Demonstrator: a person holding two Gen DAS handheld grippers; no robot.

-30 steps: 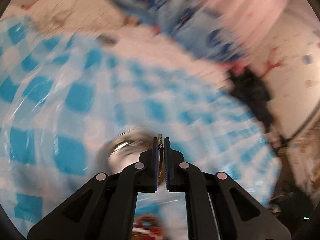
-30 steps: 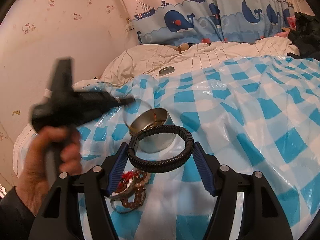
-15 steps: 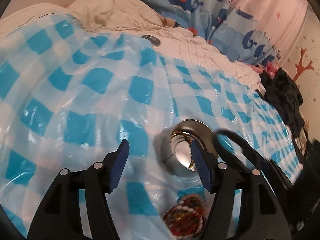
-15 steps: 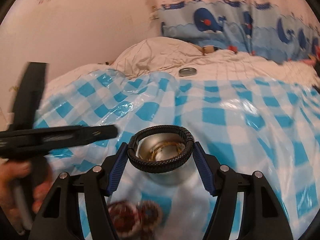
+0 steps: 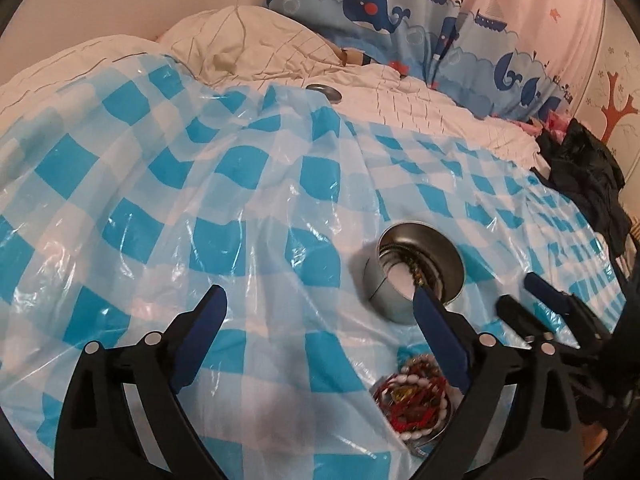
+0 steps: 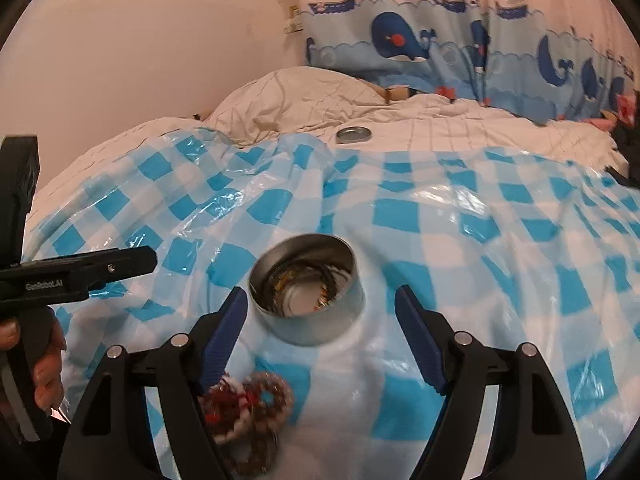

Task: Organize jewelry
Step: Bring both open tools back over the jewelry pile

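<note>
Bed under a blue-checked plastic sheet [image 6: 460, 216]. Round metal tin [image 6: 308, 296] at centre, holding coiled jewelry. Left claw [image 5: 316, 320] and right claw [image 6: 320, 320], both spread wide and empty, flank the tin. Beaded bracelets [image 6: 248, 404] lie just before the tin.

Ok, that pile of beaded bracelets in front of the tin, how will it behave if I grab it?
The beaded bracelets lie as a tangled heap, so pinching one strand will probably drag others along. They look strung, so expect them to droop rather than hold shape. The glossy checked plastic sheet underneath may let them slide if nudged.
</note>
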